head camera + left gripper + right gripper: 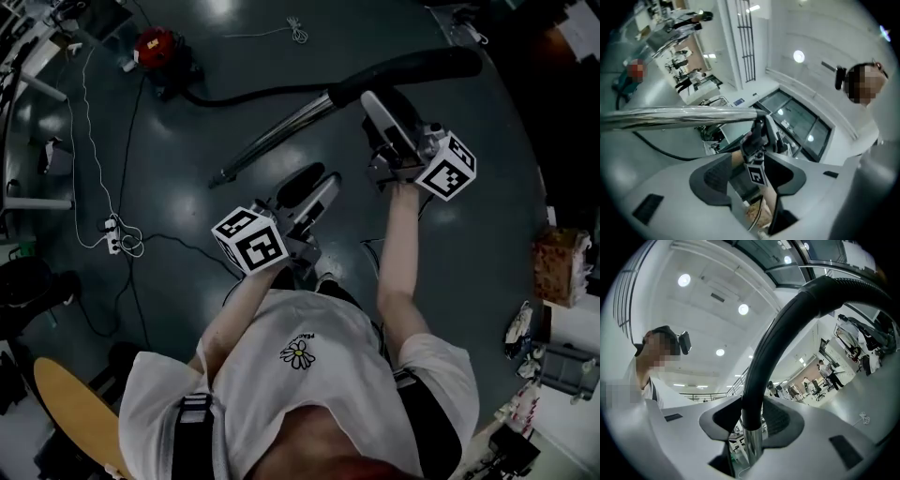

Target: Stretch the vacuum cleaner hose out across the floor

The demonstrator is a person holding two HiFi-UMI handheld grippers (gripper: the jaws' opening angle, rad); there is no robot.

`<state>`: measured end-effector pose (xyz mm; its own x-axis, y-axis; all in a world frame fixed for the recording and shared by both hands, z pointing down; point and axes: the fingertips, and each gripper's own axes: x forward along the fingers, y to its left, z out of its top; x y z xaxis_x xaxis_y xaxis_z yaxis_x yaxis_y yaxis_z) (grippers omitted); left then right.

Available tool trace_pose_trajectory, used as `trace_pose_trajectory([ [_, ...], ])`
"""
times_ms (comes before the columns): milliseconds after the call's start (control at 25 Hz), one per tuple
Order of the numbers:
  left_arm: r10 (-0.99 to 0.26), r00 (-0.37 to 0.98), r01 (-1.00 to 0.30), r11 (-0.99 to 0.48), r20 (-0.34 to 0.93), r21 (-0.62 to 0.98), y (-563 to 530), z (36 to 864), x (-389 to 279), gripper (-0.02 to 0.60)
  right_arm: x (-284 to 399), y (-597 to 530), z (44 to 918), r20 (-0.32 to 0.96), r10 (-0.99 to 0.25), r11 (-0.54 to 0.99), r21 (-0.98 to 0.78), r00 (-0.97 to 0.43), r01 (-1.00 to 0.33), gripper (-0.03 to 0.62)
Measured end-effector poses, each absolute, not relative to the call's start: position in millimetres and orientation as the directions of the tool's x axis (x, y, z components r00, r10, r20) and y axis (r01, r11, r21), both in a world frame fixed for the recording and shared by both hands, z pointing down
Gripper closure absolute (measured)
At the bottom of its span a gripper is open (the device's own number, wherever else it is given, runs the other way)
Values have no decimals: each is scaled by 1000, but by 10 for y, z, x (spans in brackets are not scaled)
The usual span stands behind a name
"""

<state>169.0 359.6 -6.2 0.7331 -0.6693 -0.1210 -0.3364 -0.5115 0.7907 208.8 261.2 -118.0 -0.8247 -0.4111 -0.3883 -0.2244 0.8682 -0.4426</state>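
Right hand-held gripper (752,420) clamped on hose (253,94) at wand (277,136) joint, hose trailing over floor (187,206) to red vac (155,47) at 10 o'clock, left hand-held gripper (750,176) jaws apart, empty; risk: single-point grip, wand pivots/slips, or hard pull tips vac.

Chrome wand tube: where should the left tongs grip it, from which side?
Probably mid-length on the chrome wand tube, from the person's side, jaws across it: straight, slim and bare there; the right tongs clamp the black hose at its top.
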Motion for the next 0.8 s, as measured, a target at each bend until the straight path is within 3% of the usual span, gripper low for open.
trace_pose_trajectory([
  [120, -747, 626, -160, -405, -225, 900, 3271, -32, 1421, 333, 2128, 2569, -1220, -409, -432, 866, -438, -804, -242, 445],
  [280, -774, 537, 114, -326, -334, 939, 2955, -89, 1346, 304, 2199, 2510, -1120, -387, -473, 844, -457, -792, -281, 447],
  [480, -739, 579, 238, -252, -345, 938, 2879, 82, 1713, 304, 2312, 2539, -1018, -344, -512, 821, -465, -787, -330, 447],
  [640, -788, 475, 340, -246, -392, 908, 2886, -13, 1866, 302, 2620, 2760, -1039, -341, -533, 812, -462, -774, -355, 448],
  [800, -801, 404, 341, -317, -442, 885, 3017, -91, 1918, 302, 2808, 3166, -1062, -342, -519, 825, -440, -783, -355, 448],
])
